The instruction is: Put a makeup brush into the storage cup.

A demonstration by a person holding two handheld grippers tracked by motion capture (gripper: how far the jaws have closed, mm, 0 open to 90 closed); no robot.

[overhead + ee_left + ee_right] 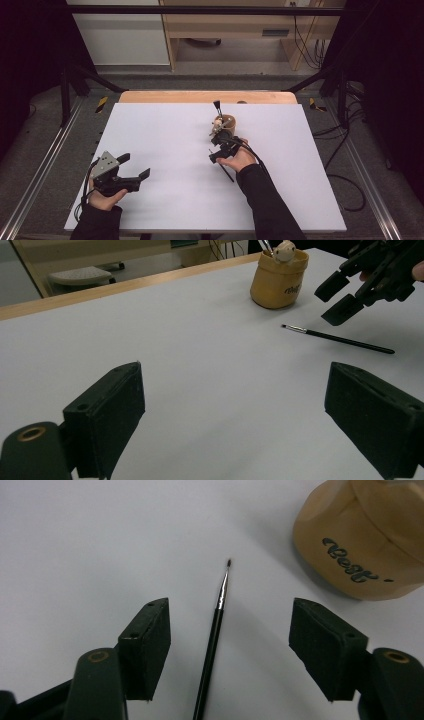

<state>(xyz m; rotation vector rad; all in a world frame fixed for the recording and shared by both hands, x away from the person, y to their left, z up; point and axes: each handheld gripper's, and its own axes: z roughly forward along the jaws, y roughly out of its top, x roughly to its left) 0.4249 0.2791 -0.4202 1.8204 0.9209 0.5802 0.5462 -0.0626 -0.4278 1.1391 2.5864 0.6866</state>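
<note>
Lying flat on the surface (165, 150), a thin brush (212, 640) is straddled, untouched, by the released right tool (227, 650); the left tool (235, 410) is held released.

Even overhead light falls on the matte white table sheet (175, 165), bright without glare, while the room around it sinks into near black. Beneath my right gripper (230, 640) the thin black paintbrush (212, 645) casts a faint, soft shadow. The tan fabric pot (360, 545) beyond my jaws is slightly blurred; the jaws themselves look grainy.
</note>
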